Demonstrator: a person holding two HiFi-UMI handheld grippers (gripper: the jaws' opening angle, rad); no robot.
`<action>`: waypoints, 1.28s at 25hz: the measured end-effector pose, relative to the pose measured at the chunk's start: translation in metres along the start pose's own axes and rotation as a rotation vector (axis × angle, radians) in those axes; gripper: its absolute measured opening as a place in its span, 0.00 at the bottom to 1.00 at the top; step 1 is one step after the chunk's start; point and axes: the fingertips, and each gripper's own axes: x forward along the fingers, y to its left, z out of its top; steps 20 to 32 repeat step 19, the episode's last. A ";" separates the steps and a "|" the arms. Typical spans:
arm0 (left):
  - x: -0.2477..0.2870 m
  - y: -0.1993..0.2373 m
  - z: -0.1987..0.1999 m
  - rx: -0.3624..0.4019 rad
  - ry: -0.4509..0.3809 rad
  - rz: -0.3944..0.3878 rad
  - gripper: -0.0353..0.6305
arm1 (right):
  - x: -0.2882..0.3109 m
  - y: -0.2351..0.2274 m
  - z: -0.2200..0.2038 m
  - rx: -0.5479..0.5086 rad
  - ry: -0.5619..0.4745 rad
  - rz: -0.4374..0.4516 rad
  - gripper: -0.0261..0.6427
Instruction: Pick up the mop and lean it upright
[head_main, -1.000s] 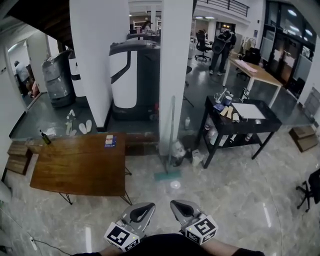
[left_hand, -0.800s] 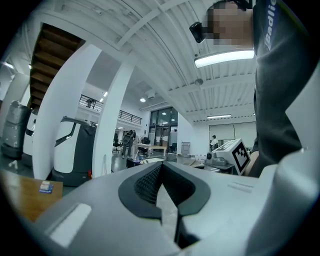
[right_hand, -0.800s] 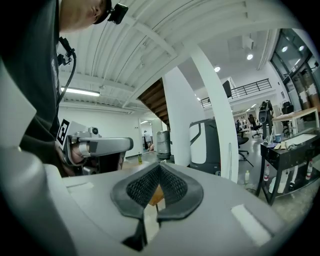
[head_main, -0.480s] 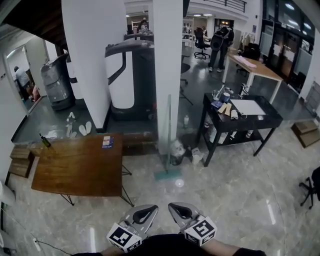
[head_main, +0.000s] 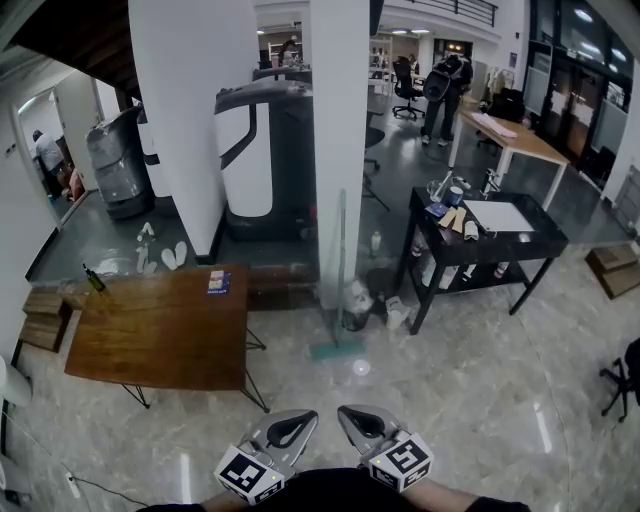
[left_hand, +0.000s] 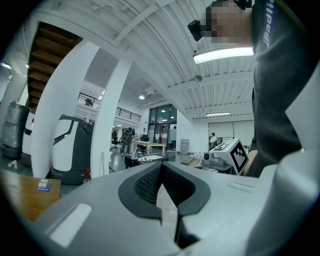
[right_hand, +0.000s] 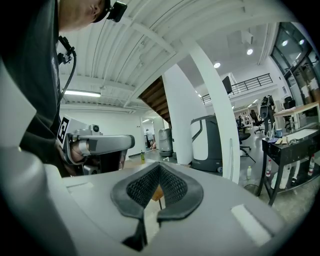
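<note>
L gripper & R gripper – fingers closed, empty; mop upright at pillar.

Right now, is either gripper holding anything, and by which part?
Nothing is held. The left gripper and right gripper are both shut and empty; the mop stands against the pillar, untouched.

Glossy marble floor, 2 white pillars, wooden table, black table, ceiling strip light.
</note>
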 end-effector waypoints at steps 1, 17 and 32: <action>-0.001 0.000 0.001 -0.003 0.002 0.001 0.08 | 0.000 0.000 0.000 -0.001 -0.005 0.001 0.04; -0.031 0.000 0.003 0.013 -0.016 0.031 0.08 | 0.006 0.025 -0.003 -0.015 -0.004 0.027 0.04; -0.035 -0.001 0.003 0.009 -0.010 0.037 0.08 | 0.006 0.028 -0.004 -0.009 0.003 0.028 0.04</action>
